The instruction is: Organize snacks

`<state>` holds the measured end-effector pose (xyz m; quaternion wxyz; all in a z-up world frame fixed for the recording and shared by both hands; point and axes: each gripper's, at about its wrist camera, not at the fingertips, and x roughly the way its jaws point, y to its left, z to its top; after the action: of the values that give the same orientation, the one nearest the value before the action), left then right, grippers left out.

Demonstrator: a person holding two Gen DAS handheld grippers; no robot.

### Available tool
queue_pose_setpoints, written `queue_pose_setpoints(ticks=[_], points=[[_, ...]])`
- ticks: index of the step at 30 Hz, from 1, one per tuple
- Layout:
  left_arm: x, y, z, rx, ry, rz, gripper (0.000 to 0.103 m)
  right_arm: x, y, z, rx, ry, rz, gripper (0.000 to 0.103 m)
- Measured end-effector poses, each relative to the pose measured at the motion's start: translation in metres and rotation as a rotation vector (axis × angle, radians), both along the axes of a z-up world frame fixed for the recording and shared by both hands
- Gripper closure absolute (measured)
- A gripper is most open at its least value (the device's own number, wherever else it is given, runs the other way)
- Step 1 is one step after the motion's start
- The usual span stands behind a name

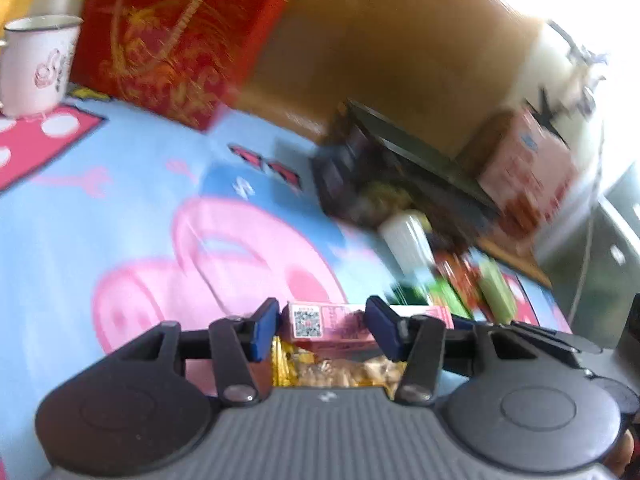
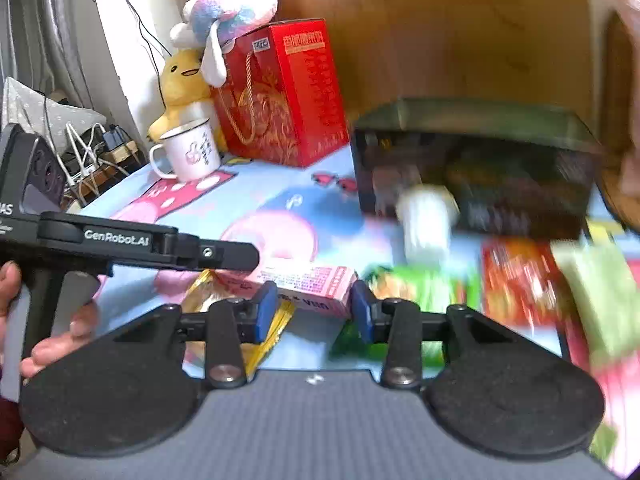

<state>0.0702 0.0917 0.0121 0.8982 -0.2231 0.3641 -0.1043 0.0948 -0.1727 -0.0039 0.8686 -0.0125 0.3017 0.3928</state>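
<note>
Both grippers sit over the pink box (image 1: 328, 326) lying on the cartoon-print surface (image 1: 80, 216). The left gripper (image 1: 322, 330) and right gripper (image 2: 314, 310) each stand released, blue pads spread beside the box, which rests partly on a yellow packet (image 2: 204, 290). A dark basket (image 2: 480, 168) lies tipped behind a white bottle (image 2: 426, 220).

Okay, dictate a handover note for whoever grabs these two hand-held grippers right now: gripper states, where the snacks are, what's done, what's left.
Left hand-held gripper: open, jaws either side of the pink carton, not clamped.
Right hand-held gripper: open, hovering near the same carton.
Yellow snack packet lies under the carton on the cartoon tablecloth.
White bottle, green packet and red packet lie in front of the dark storage box.
Done: box seems to hold some items, but blur hides which.
Left: move the loose snacks, probably into the box.
</note>
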Motion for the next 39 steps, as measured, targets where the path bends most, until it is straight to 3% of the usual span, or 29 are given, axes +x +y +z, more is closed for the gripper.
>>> queue_pose_setpoints(ticks=[5,10,13,17,22,27,31,33,36,39], points=[[-0.015,-0.033,0.004,0.029,-0.002,-0.107,0.056,-0.049,-0.029,-0.013,-0.046,-0.04,-0.027,0.058],[0.001,-0.06,0.006,0.085,-0.005,-0.177,0.053,-0.05,-0.047,-0.016,-0.051,-0.07,-0.093,0.053],[0.006,-0.069,0.017,0.106,-0.011,-0.165,0.053,-0.046,-0.05,-0.014,-0.053,-0.078,-0.131,0.063],[0.009,-0.07,0.053,0.102,-0.122,-0.176,0.053,-0.042,-0.056,0.014,0.038,-0.16,-0.154,0.063],[0.062,-0.077,0.085,0.134,-0.23,-0.13,0.049,0.013,-0.05,0.05,0.069,-0.31,-0.183,0.063],[0.137,-0.076,0.084,0.097,-0.196,-0.04,0.051,0.096,-0.035,0.063,0.069,-0.289,-0.214,0.063],[0.167,-0.083,0.067,0.125,-0.159,-0.027,0.051,0.125,-0.027,0.054,0.004,-0.254,-0.231,0.055],[0.168,-0.085,0.062,0.142,-0.151,-0.025,0.049,0.128,-0.032,0.05,0.008,-0.227,-0.25,0.054],[0.152,-0.077,0.061,0.131,-0.182,-0.037,0.047,0.113,-0.063,0.053,0.089,-0.213,-0.294,0.053],[0.127,-0.062,0.06,0.078,-0.197,-0.037,0.044,0.089,-0.109,0.046,0.158,-0.166,-0.357,0.047]])
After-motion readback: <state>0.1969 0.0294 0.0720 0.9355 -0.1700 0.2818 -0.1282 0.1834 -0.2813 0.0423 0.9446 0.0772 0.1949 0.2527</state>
